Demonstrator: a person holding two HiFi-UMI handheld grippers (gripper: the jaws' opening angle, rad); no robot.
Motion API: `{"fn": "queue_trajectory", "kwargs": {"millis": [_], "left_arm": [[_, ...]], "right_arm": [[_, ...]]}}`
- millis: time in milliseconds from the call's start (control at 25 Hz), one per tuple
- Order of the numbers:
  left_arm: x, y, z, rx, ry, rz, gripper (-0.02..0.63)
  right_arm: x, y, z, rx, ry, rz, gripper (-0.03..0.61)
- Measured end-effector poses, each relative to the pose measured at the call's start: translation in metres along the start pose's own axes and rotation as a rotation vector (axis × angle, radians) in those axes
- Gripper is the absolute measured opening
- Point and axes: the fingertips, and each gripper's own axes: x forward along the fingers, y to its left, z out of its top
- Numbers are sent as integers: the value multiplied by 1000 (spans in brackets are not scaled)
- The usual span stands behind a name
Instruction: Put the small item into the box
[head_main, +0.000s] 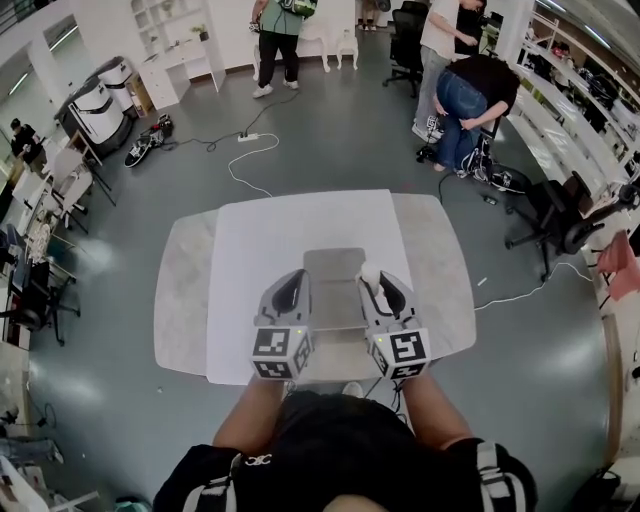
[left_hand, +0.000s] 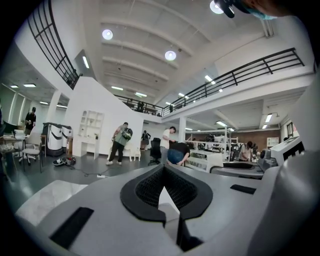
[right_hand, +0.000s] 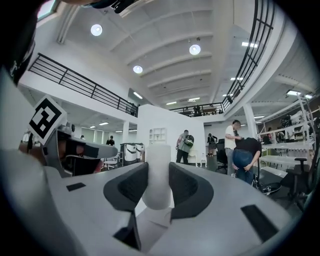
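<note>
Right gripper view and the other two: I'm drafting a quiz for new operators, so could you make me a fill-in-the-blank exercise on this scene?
1. The right gripper is shut on a small cylinder whose colour is ____.
2. The left gripper has its jaws together with ____ between them.
3. In the head view, the white sheet under the grey box covers the middle of a ____.
Missing words: white; nothing; table.

Box (head_main: 333, 285) on sheet (head_main: 250, 250), sheet on table (head_main: 180, 300).
</note>
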Motion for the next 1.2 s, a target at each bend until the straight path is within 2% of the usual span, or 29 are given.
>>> {"fn": "queue_trajectory", "kwargs": {"millis": [440,640,800,1040,1200], "left_arm": [[7,36,-28,-10,46,-4,12],[7,40,-37,-24,50,-19,12],[5,40,-37,2,44,-33,12],[-5,47,-40,7,42,-30,12],[-9,48,-40,14,44,-24,12]], "right_arm": [[18,12,-28,-69,63,42,121],[15,16,-47,-159,130,126,121],[9,23,-68,-207,216,207,121],[-5,48,-114,-374,387,342,123],[-14,61,-150,-527,509,406,123]]}}
